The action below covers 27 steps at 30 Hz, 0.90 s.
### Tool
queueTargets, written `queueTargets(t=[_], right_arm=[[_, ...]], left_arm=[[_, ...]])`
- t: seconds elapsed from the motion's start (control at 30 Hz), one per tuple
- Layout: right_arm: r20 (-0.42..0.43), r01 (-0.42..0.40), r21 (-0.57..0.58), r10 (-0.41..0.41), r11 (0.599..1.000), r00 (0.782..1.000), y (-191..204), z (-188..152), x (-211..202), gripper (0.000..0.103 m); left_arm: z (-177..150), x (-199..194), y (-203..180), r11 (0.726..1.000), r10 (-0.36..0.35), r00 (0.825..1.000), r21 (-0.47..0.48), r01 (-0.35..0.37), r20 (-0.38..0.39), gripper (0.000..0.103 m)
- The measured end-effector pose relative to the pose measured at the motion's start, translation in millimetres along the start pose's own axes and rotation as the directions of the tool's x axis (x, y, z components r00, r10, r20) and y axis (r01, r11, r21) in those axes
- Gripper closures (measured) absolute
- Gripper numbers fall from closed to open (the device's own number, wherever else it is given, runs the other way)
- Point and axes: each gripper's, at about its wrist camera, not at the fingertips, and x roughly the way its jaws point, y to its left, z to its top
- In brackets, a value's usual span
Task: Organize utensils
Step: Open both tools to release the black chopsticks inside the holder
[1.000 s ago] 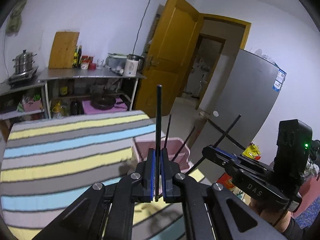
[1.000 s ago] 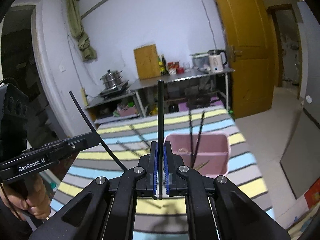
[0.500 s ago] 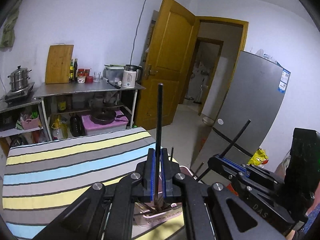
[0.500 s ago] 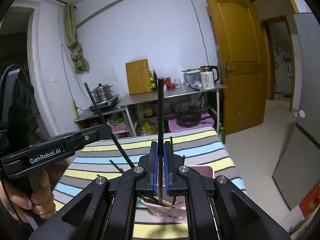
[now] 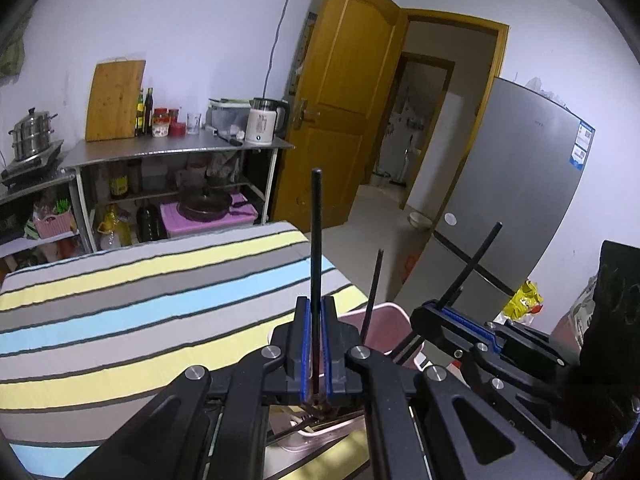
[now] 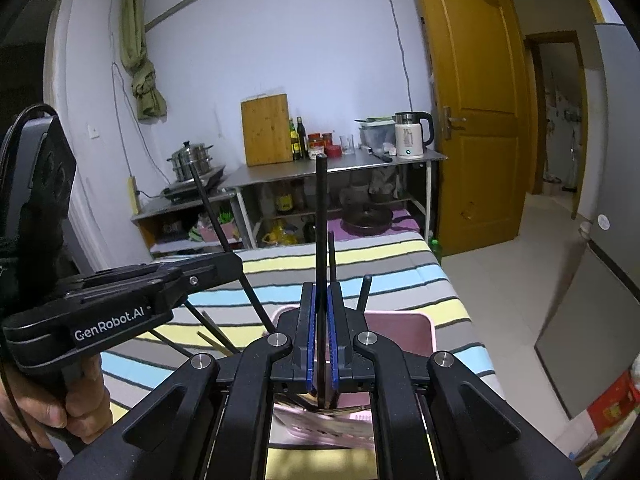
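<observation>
Both claws have dropped closer over the pink basket [image 6: 424, 330]. Left claw [image 5: 316, 356] and right claw [image 6: 321, 344] each pinch one black chopstick [image 6: 321, 240]. Tilted sticks could catch the rim and miss

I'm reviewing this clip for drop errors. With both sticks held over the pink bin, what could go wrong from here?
1. The left hand-held gripper pinches its black chopstick near the lower end, so it could pivot on release and miss the pink bin.
2. Both hand-held grippers crowd the bin; the right hand-held gripper and its chopstick could knock the other.
3. Sticks already standing in the bin may deflect new ones.
</observation>
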Motion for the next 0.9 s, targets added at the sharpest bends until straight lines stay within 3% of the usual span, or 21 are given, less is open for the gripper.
queueTargets(t=[0.47,0.57,0.9], right_arm=[[-0.08,0.026,-0.036,-0.029,0.999,0.996,4,-18,20,0.098],[-0.102,0.015,-0.024,-0.018,1.0,0.995,1,-20,22,0.097],[-0.083,0.001,-0.026,-0.003,1.0,0.997,3,-14,3,0.089]], left_arm=[[-22,33,2,1.0,-0.001,0.994,0.01,0.002,-0.112,0.098],[-23,29,2,1.0,-0.007,0.994,0.005,0.007,-0.11,0.097],[-21,-12,2,1.0,-0.003,0.999,-0.011,0.003,-0.032,0.078]])
